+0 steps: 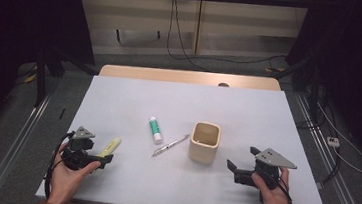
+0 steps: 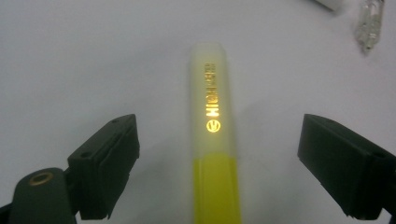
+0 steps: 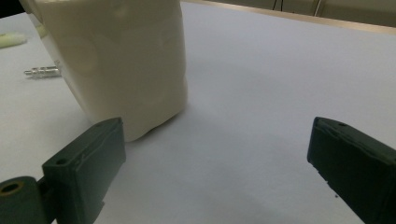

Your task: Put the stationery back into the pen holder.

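A yellow highlighter is lying flat on the white tabletop, near its front left corner, with the pale capped end pointing away from the person. The left tool is sitting at the highlighter's near end, its jaws standing wide apart on either side of the barrel. In the left gripper view both black pads are clear of the highlighter, with bare tabletop showing between each pad and the barrel, so nothing is being gripped. The left hand is cupping the tool from below, palm up, with the forearm coming in from the bottom edge and the tool pointing forward and slightly right, low over the tabletop. Towards the middle of the tabletop a white tube with a green label is lying, a slim silver pen is lying just right of it, and a cream cup is standing upright just right of the pen's tip. The right tool is resting near the front right of the tabletop, pointing left at the cup, its jaws also wide apart and holding nothing. In the right gripper view the cup is standing just beyond the left jaw, not between the pads. The right hand is gripping its tool from behind, wrist roughly level.
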{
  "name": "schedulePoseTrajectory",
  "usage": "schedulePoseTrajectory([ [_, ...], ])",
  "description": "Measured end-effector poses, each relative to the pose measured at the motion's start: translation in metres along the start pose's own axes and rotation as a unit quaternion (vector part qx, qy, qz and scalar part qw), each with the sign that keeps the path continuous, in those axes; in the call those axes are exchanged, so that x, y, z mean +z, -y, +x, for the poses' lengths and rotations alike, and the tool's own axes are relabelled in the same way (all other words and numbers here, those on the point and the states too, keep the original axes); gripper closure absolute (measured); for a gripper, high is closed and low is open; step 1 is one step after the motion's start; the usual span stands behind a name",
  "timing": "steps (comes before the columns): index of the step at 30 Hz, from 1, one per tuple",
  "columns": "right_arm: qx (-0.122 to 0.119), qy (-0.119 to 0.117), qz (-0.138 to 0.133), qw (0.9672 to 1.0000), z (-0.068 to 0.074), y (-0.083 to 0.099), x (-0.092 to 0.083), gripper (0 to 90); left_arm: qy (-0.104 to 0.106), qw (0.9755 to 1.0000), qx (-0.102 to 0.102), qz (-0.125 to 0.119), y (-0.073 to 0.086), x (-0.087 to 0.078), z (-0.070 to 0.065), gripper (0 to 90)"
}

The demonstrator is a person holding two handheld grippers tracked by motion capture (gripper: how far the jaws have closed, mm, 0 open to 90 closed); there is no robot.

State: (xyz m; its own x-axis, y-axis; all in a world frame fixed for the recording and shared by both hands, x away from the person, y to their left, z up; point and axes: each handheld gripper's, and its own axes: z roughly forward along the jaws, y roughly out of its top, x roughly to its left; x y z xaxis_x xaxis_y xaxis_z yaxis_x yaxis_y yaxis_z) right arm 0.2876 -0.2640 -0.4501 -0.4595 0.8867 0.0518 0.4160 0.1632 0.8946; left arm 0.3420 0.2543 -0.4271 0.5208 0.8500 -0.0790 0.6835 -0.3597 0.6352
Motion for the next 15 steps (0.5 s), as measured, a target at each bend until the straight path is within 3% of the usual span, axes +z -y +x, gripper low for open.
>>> schedulePoseTrajectory([
  [7,-0.001,-0.002,-0.001,1.0,0.0,0.0001,-0.0006,4.1,0.004,0.999,-0.003,0.044,0.0033,0.0013,0.0006,28.8],
  [10,-0.001,-0.002,-0.001,1.0,0.0,0.0,-0.0002,4.1,-0.003,0.9985,0.004,0.054,0.0034,0.0017,-0.0026,41.0],
  [15,-0.001,-0.001,0.0,1.0,0.0001,-0.0001,0.0001,4.1,-0.009,0.9976,0.005,0.068,0.0044,0.0033,-0.0027,48.9],
])
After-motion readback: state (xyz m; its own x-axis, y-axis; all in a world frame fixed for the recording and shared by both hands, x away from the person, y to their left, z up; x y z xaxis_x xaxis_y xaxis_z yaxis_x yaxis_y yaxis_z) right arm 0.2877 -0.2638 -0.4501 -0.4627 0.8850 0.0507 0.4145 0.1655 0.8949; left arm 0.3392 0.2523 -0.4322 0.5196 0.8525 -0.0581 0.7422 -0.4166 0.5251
